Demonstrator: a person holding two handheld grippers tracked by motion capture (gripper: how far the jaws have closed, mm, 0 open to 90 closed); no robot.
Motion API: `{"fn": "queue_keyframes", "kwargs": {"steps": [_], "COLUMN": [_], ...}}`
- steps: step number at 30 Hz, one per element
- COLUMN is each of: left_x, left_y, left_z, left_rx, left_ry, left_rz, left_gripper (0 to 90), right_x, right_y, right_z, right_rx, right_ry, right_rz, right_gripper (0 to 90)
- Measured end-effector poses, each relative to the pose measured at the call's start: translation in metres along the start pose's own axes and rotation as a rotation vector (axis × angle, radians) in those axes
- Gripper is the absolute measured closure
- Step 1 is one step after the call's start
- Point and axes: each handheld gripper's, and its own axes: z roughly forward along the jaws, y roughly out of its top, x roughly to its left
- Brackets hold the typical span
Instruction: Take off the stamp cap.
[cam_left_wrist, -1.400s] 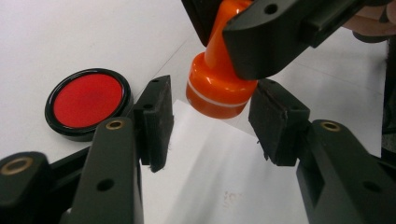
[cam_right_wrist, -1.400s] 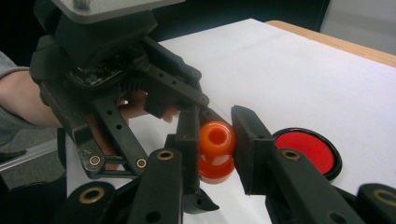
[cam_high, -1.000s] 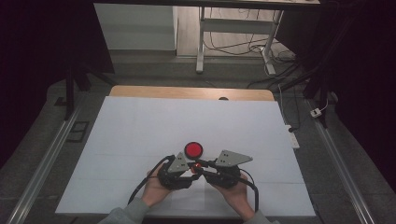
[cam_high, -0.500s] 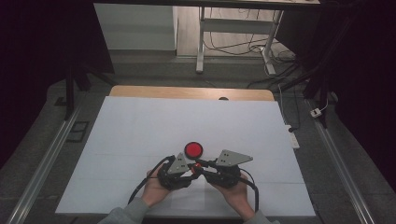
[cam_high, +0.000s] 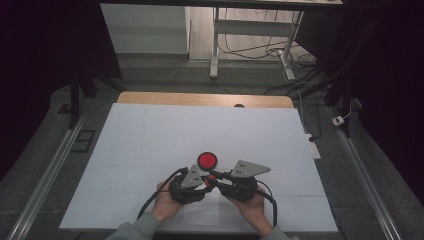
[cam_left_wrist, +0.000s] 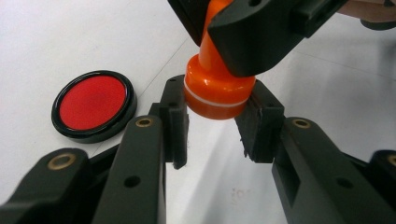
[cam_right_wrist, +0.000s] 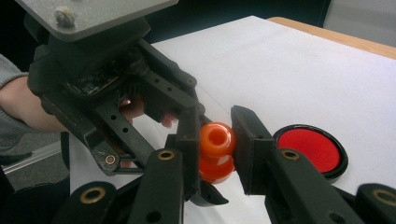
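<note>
Now you grip the orange stamp (cam_left_wrist: 218, 88) with both tools, left tool (cam_left_wrist: 212, 126) clamped on its base, right tool (cam_right_wrist: 215, 140) on its handle, beside the red ink pad (cam_high: 207, 160) on the tabletop (cam_high: 150, 135).

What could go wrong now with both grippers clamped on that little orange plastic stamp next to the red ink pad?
The left gripper pinches only the orange plastic stamp by its rounded base edge, so it might slip out. The right gripper holds the knob end; pulling unevenly could flick it onto the round red ink pad or smear the white paper sheet.
</note>
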Motion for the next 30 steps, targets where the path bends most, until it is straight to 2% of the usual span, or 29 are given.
{"fn": "queue_keyframes", "kwargs": {"steps": [21,22,24,26,30], "left_x": [0.002,0.002,0.002,0.005,0.005], "left_y": [0.0,0.0,-0.006,-0.01,-0.005], "left_z": [0.001,0.001,0.006,0.007,0.001], "left_rx": [-0.005,0.01,0.069,0.054,0.021], "left_ry": [-0.021,-0.016,0.013,-0.017,-0.011], "left_rz": [-0.032,-0.032,-0.007,-0.045,-0.043], "left_gripper": [65.4,65.4,65.4,65.4,65.4], "right_x": [0.003,0.003,0.003,-0.003,-0.013], "right_y": [0.0,0.0,0.001,0.008,0.009], "right_z": [0.0,0.0,-0.005,-0.017,-0.031], "right_rx": [-0.01,-0.011,-0.052,-0.104,-0.137], "right_ry": [-0.028,-0.028,-0.052,-0.07,-0.093], "right_rz": [-0.016,-0.018,-0.018,0.007,0.042], "right_gripper": [72.6,72.6,72.7,72.7,72.7]}}
